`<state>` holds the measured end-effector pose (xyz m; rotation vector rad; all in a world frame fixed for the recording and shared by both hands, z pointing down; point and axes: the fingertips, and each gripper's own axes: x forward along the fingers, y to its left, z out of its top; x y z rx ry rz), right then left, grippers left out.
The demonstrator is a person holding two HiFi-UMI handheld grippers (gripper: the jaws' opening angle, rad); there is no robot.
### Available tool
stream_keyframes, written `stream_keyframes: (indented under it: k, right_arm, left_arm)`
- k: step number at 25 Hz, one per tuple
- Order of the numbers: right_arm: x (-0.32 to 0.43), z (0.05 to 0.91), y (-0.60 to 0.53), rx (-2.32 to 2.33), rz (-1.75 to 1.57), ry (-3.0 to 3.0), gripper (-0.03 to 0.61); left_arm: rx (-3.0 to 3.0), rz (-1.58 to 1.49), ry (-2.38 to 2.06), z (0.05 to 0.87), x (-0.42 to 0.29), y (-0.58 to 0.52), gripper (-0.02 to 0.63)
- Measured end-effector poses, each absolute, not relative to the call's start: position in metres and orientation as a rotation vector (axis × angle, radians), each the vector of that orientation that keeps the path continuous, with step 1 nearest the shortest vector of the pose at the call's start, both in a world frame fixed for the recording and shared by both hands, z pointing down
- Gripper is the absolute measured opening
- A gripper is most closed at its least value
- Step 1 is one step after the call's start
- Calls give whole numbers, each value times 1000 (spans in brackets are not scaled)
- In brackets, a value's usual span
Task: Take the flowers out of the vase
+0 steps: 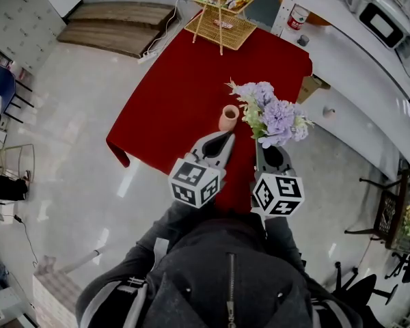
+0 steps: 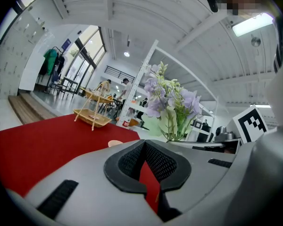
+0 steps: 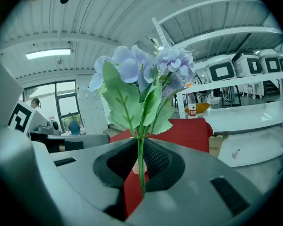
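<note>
A small peach vase (image 1: 228, 117) stands upright on the red table (image 1: 178, 94). The bunch of purple flowers (image 1: 273, 115) with green leaves is out of it, to its right. My right gripper (image 1: 266, 146) is shut on the green stem (image 3: 140, 168), and the blooms (image 3: 146, 67) stand above the jaws. Behind the stem a bit of the vase (image 3: 136, 167) shows between them. My left gripper (image 1: 225, 138) sits just in front of the vase, shut and empty. In the left gripper view the vase rim (image 2: 115, 143) peeks out left of that gripper (image 2: 144, 145), and the flowers (image 2: 172, 107) rise at the right.
A wooden basket stand (image 1: 222, 12) sits at the table's far end. A long white counter (image 1: 348, 53) with appliances runs along the right, with a cardboard box (image 1: 311, 87) between it and the table. A wooden platform (image 1: 116, 26) lies at the back left.
</note>
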<state>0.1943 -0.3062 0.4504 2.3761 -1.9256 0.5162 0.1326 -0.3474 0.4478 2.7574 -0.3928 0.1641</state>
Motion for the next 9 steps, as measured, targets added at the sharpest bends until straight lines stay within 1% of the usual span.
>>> stream_keyframes:
  k: [9]
  right_arm:
    - [195, 451, -304, 2389, 528, -1915, 37]
  left_arm:
    - [2753, 161, -398, 449, 131, -349, 9]
